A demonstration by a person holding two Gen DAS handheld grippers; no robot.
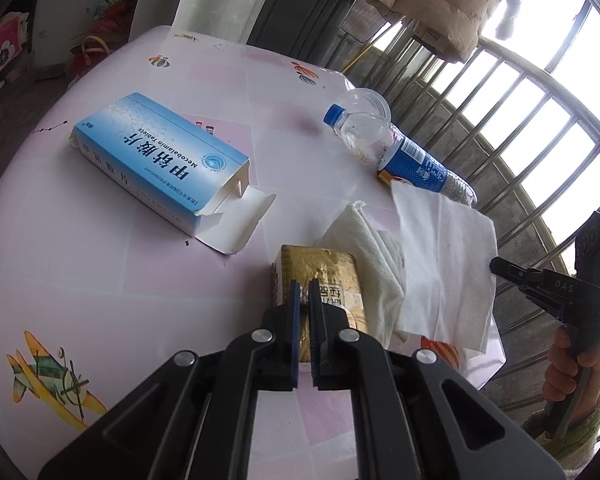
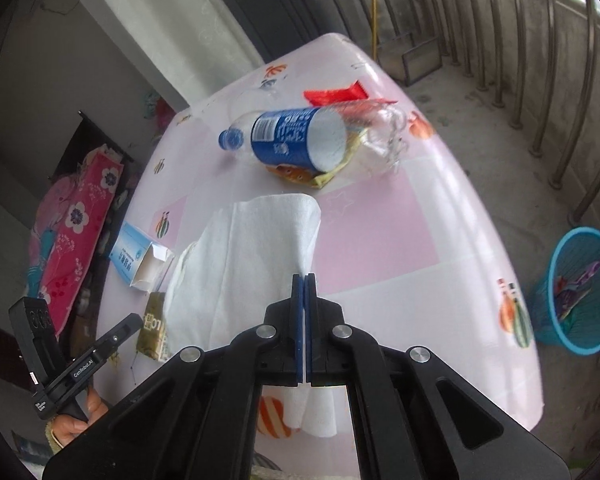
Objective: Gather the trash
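My left gripper (image 1: 306,286) is shut on the near end of a gold packet (image 1: 320,268) lying on the pink table (image 1: 100,264). Just right of the packet, a white tissue (image 1: 444,256) is lifted by its right edge in my right gripper (image 1: 495,266). In the right wrist view my right gripper (image 2: 304,280) is shut on the tissue (image 2: 252,248), which drapes away from the pads and hangs below them. The gold packet (image 2: 154,328) and my left gripper (image 2: 134,320) are at the lower left. A folded white cloth or tissue (image 1: 360,232) lies under the lifted one.
An open blue medicine box (image 1: 160,160) lies at the left. A blue-labelled plastic bottle (image 2: 296,136) lies on a snack wrapper (image 2: 300,174), with a red wrapper (image 2: 336,94) and a clear cup (image 1: 364,100) behind. A blue mesh bin (image 2: 580,292) stands on the floor at right, by railings.
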